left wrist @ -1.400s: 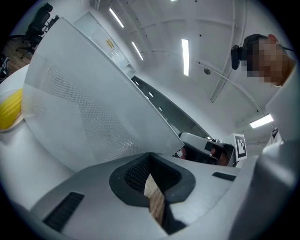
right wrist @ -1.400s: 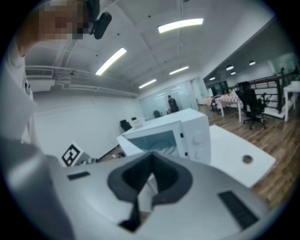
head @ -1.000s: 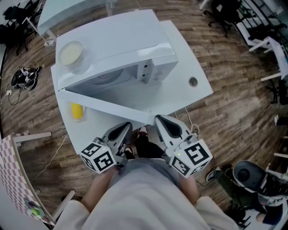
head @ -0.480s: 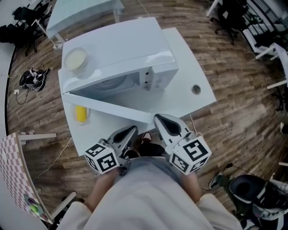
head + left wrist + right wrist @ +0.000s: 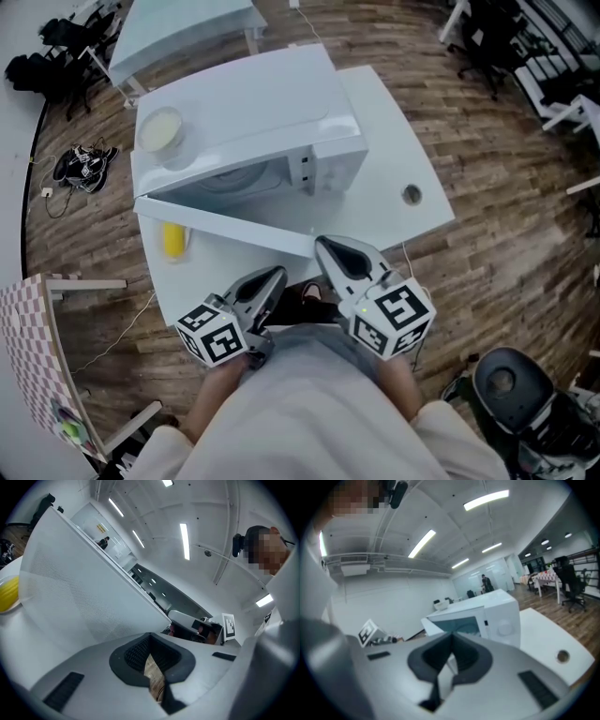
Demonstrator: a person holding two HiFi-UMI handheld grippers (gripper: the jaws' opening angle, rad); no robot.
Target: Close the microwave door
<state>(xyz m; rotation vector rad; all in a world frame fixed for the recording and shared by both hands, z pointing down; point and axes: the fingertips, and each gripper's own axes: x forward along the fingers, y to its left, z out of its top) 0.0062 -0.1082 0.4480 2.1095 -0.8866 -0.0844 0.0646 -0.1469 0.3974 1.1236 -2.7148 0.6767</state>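
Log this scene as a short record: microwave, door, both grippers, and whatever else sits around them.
microwave: white, on white table
door: open, swung toward the person
left gripper: jaws together, nothing between
right gripper: jaws together, nothing between, near door's free end
bowl: on microwave's top
yellow object: on table by door's hinge end

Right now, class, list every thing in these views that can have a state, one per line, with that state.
White microwave's door: open, swung wide over the white table.
Round bowl on the microwave's top: upright, with something pale inside.
Small yellow object: lying on the table beside the door.
Left gripper: shut, empty, clear of the door.
Right gripper: shut, empty, clear of the door.
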